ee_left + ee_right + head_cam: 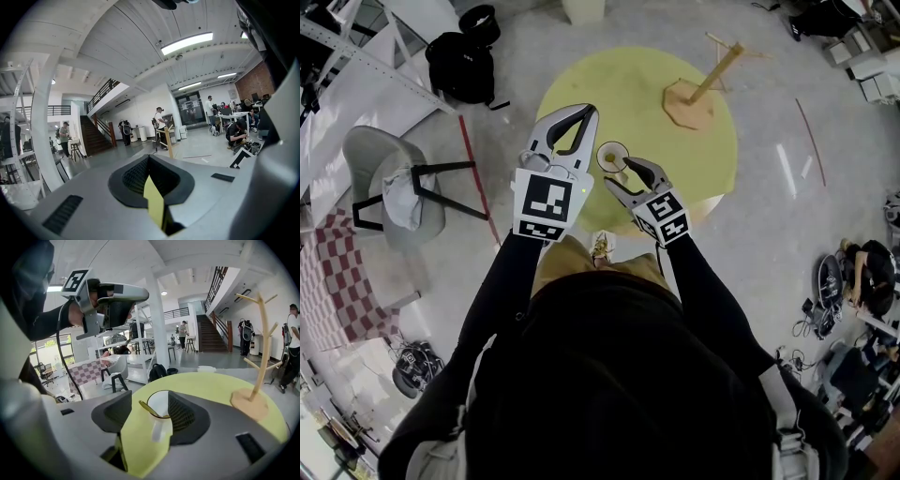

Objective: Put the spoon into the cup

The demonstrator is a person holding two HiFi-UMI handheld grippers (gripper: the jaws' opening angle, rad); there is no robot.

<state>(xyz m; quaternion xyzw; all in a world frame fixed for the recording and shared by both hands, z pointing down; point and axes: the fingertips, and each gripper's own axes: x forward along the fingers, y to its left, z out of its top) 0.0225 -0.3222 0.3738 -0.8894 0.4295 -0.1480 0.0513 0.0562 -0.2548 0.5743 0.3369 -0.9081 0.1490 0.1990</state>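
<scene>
A white cup (612, 155) with a dark rim stands on the round yellow-green table (675, 159). In the right gripper view the cup (161, 404) sits just beyond the jaws, and a gold spoon (146, 408) leans in it, its handle over the left rim. My right gripper (628, 178) (150, 416) is open, its pads either side of the cup and touching neither cup nor spoon. My left gripper (584, 117) (140, 292) is held up to the cup's left, tips together and empty. The left gripper view looks out over the room and shows no cup.
A wooden mug tree (694, 94) (255, 380) stands on the table's far right. On the floor at left are a grey chair (394, 183) and a black backpack (464, 61). Gear lies along the right edge (862, 272). People stand far off (159, 126).
</scene>
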